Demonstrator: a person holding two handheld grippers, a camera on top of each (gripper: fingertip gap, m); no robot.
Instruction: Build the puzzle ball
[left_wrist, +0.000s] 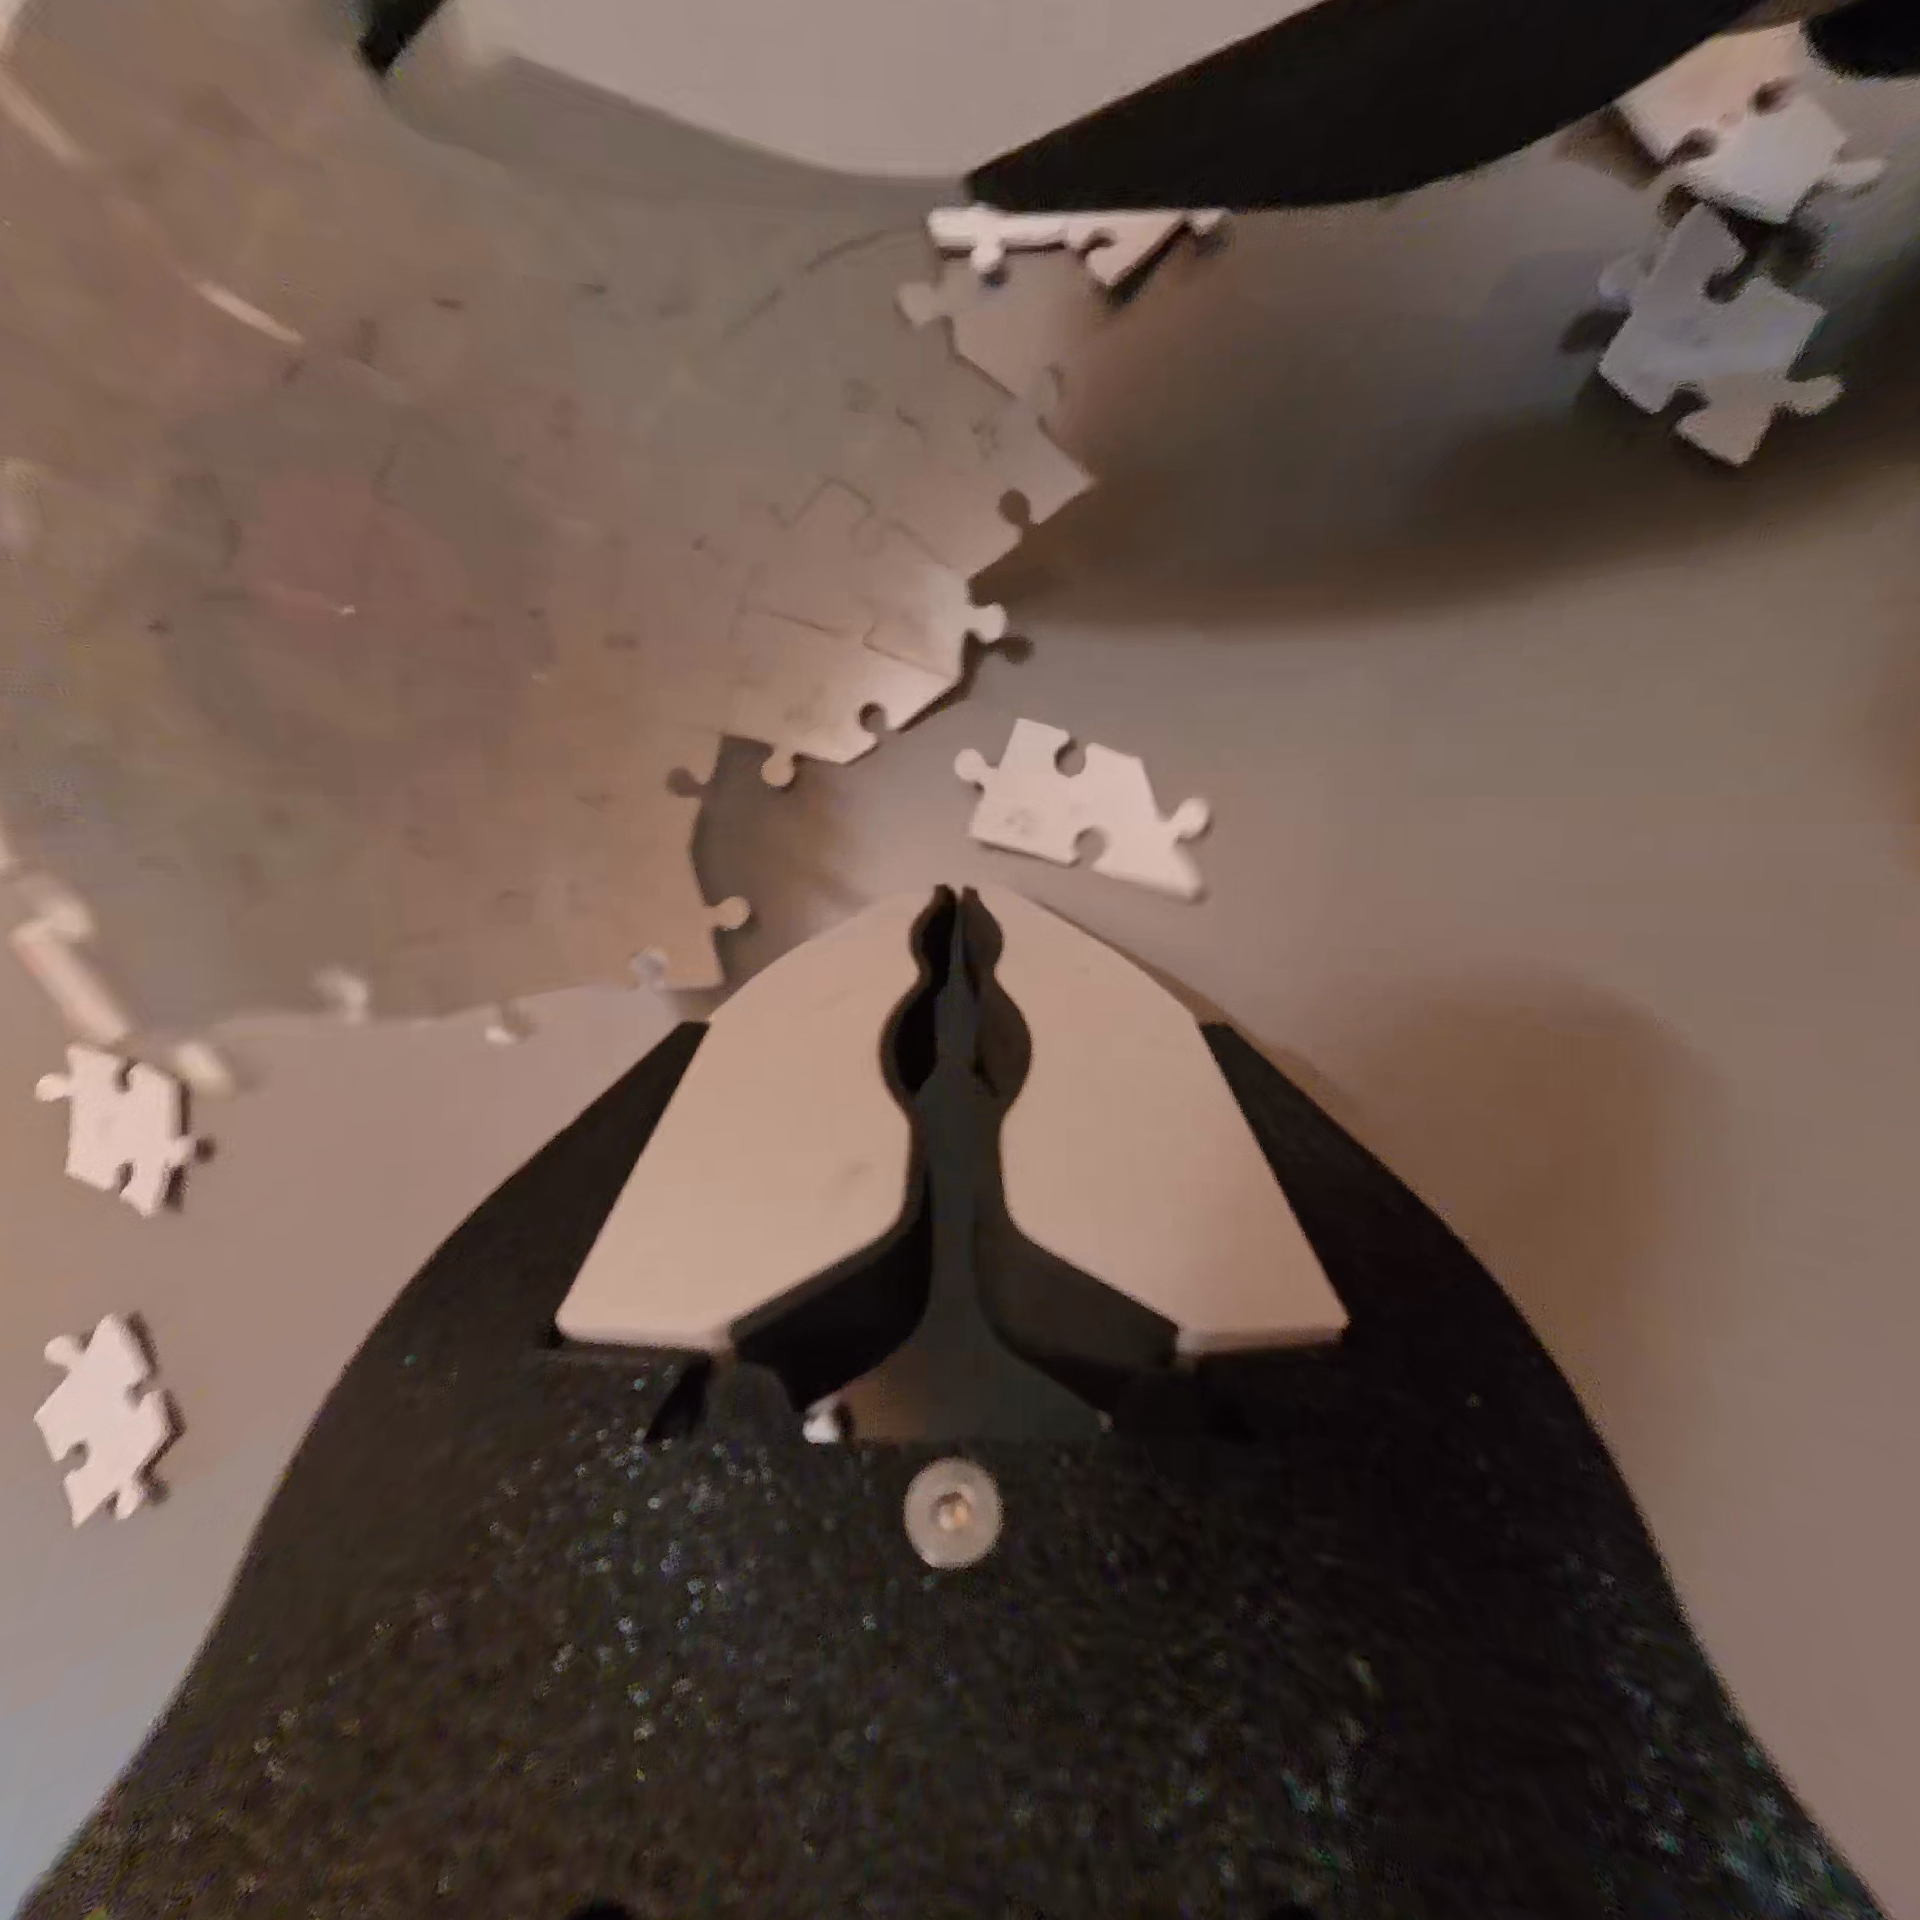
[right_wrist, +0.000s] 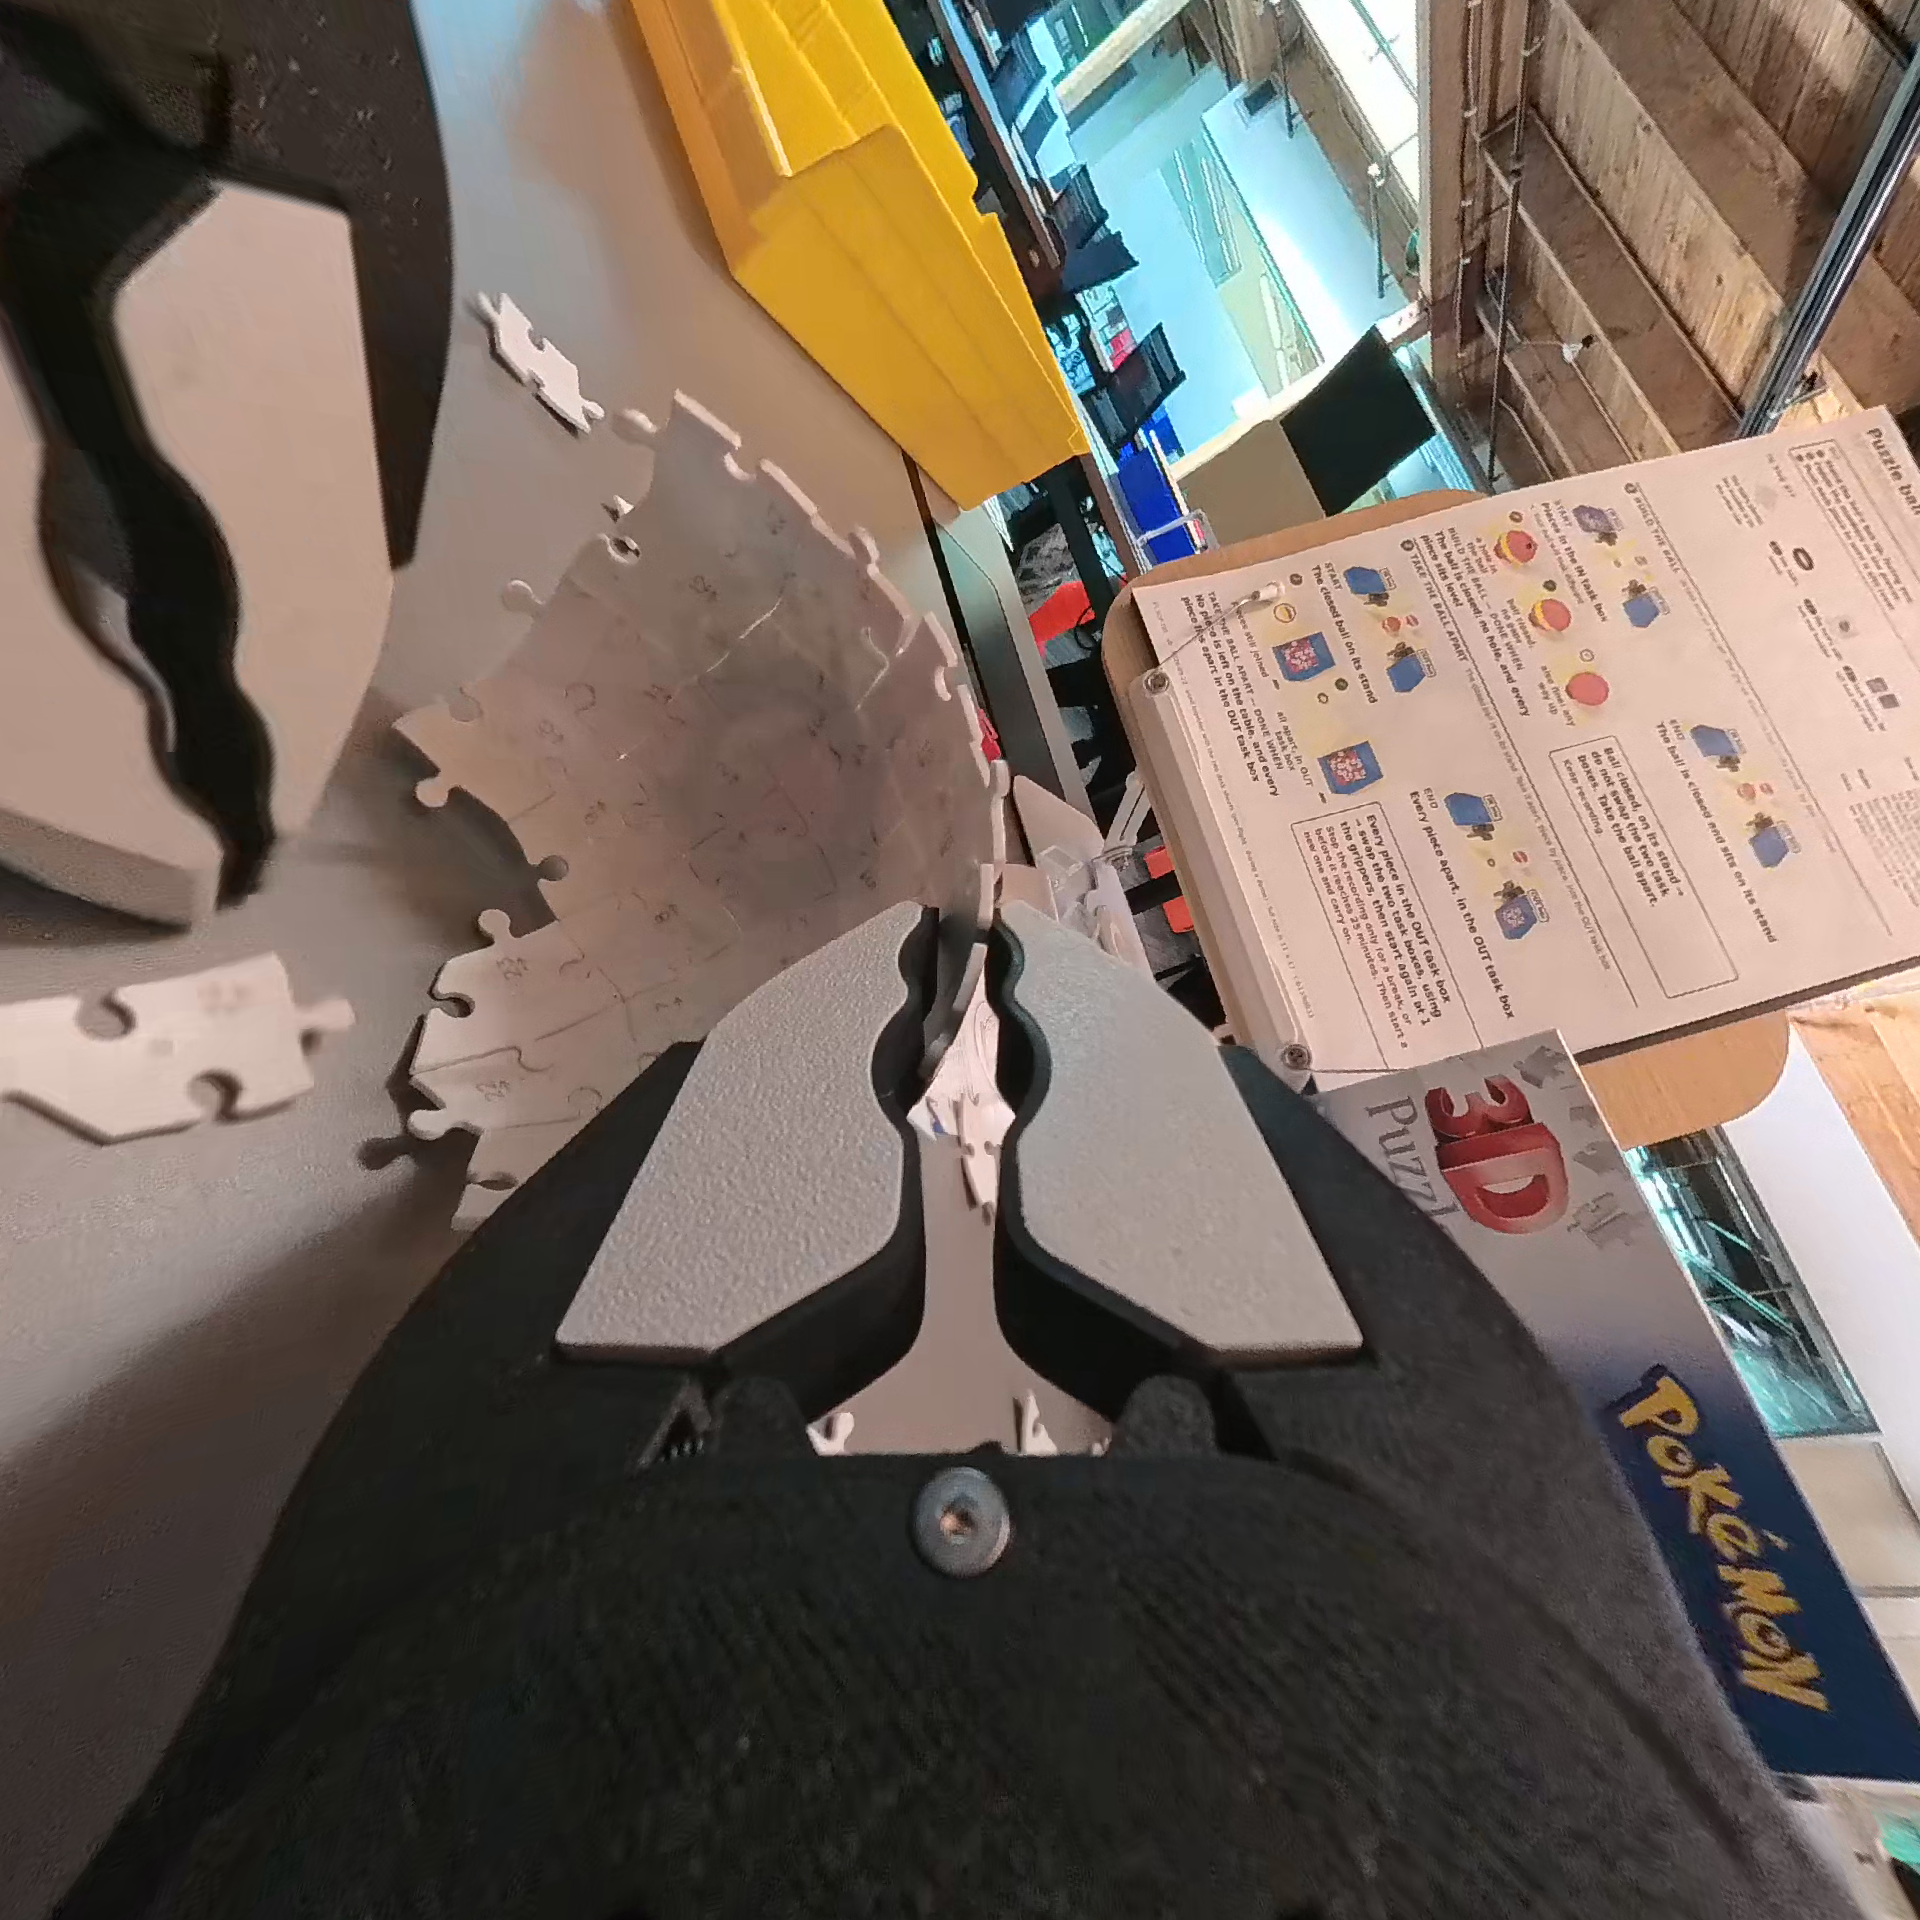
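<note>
Right claw (right_wrist: 961, 925): narrow, clamped on the rim of the curved puzzle shell (right_wrist: 707, 727), both pads pressing the thin edge, which runs edge-on between them. Shows in the left wrist view only as a dark shape at the top (left_wrist: 1351, 114), reaching in over the far side of the shell.

Left claw (left_wrist: 956, 894): drawn fully together, tips meeting, nothing between them. Hovers low over the bench (left_wrist: 1455, 935), just short of the shell's jagged near edge and near a loose two-piece fragment (left_wrist: 1081, 810) lying flat, apart from both.

Puzzle shell: a bowl-like sheet of joined grey pieces, hollow inner face turned toward the right wrist camera, faint marks on each piece. Arcs from the gripped rim up and away to the left in that view, long axis following that sweep; tabs and notches all round the free edge. Spreads over the left half of the left wrist view (left_wrist: 520, 623), blurred, casting a shadow on the bench below its near edge; cannot tell whether any part rests on the surface.

Scattered about: loose pieces at the far right (left_wrist: 1714, 312) and near left (left_wrist: 114, 1122), one more beside the left claw in the right view (right_wrist: 177, 1039). Beyond the bench: stacked yellow bins (right_wrist: 883, 260), a printed instruction sheet (right_wrist: 1507, 727) on a board, and a puzzle box (right_wrist: 1558, 1299) close by the right claw.
</note>
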